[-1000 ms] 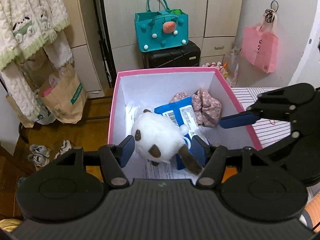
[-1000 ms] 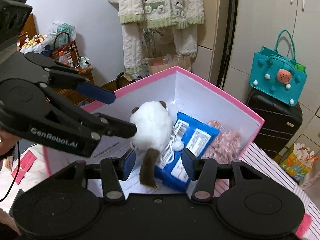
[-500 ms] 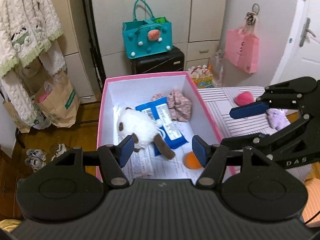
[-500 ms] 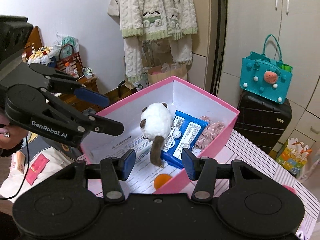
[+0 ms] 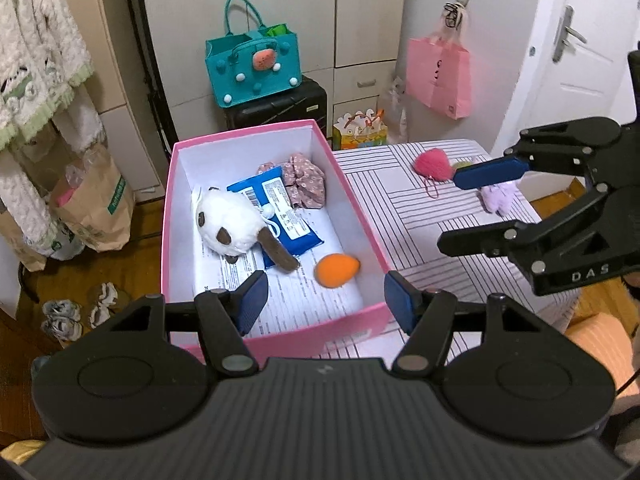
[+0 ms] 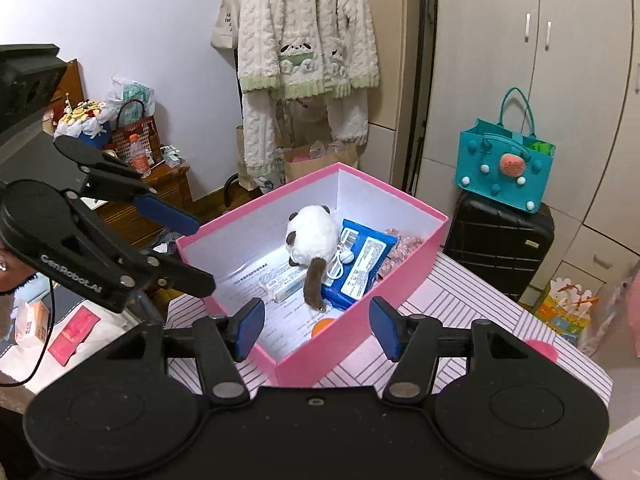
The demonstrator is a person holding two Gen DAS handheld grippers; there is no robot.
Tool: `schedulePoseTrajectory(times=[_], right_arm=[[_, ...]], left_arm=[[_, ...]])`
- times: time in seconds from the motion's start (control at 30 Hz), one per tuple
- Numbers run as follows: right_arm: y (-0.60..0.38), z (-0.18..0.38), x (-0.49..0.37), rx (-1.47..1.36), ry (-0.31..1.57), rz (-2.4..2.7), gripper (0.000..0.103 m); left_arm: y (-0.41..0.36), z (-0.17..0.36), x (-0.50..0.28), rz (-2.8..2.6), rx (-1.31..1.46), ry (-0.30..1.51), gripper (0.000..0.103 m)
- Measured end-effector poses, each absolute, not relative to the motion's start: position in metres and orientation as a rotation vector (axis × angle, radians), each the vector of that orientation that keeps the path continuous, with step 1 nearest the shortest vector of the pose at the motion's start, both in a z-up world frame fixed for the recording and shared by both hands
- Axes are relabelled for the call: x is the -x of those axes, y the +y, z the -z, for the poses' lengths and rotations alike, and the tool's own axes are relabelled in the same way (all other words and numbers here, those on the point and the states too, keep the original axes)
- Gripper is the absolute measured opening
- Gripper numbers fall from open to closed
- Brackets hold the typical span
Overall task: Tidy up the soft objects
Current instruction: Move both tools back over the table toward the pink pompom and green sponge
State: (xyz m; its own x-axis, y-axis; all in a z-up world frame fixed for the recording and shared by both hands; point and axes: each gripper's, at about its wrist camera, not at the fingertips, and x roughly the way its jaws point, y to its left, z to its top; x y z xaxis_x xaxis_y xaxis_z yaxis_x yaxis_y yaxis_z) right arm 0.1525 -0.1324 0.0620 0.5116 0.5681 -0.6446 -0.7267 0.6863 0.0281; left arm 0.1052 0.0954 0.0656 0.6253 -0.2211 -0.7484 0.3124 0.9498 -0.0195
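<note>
A pink box (image 5: 370,236) (image 6: 360,344) stands on a striped table (image 5: 420,216). In it lie a white-and-brown plush (image 5: 232,226) (image 6: 312,234), a blue wipes pack (image 5: 276,216) (image 6: 362,258), a floral cloth (image 5: 306,182) and an orange soft ball (image 5: 336,270) (image 6: 322,326). A pink plush (image 5: 434,164) and a purple plush (image 5: 498,198) lie on the table to the right. My left gripper (image 5: 322,300) is open and empty above the box's near edge. My right gripper (image 6: 316,322) is open and empty, above the table right of the box.
A teal felt bag (image 5: 254,66) sits on a black suitcase (image 5: 280,110) behind the box. A pink bag (image 5: 438,74) hangs on the wall. Paper bags (image 5: 94,208) and shoes (image 5: 76,310) are on the floor at left. Knitted clothes (image 6: 308,36) hang nearby.
Both grippers have pulled back and up from the box. The white plush, which was between the left fingers, now lies in the box. More of the table and the ball show.
</note>
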Motion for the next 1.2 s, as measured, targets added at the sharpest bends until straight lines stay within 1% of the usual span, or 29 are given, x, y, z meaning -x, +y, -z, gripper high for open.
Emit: schedulePoseTrajectory(times=[0.17, 0.23, 0.27, 0.3, 0.67, 0.97, 1.2], right_arm=[[-0.147, -0.062, -0.134, 0.245, 0.666, -0.777, 0.067], [-0.155, -0.061, -0.127, 0.239, 0.651, -0.758, 0.067], [-0.159, -0.06, -0.123, 0.24, 0.646, -0.75, 0.067], [-0.164, -0.059, -0.12, 0.237, 0.646, -0.741, 0.067], [-0.205, -0.041, -0.094, 0.217, 0.681, -0.644, 0.068], [-0.233, -0.013, -0.09, 0.18, 0.718, -0.58, 0.068], [-0.255, 0.018, -0.098, 0.149, 0.676, -0.511, 0.068]], left_arm=[[0.086, -0.067, -0.085, 0.34, -0.137, 0.838, 0.064], [0.082, -0.066, -0.081, 0.357, -0.141, 0.841, 0.068], [0.079, -0.064, -0.079, 0.364, -0.145, 0.843, 0.073], [0.077, -0.063, -0.077, 0.369, -0.146, 0.844, 0.073], [0.052, -0.049, -0.066, 0.452, -0.16, 0.851, 0.074], [0.023, -0.028, -0.061, 0.539, -0.16, 0.841, 0.074], [0.005, -0.009, -0.07, 0.592, -0.103, 0.793, 0.074]])
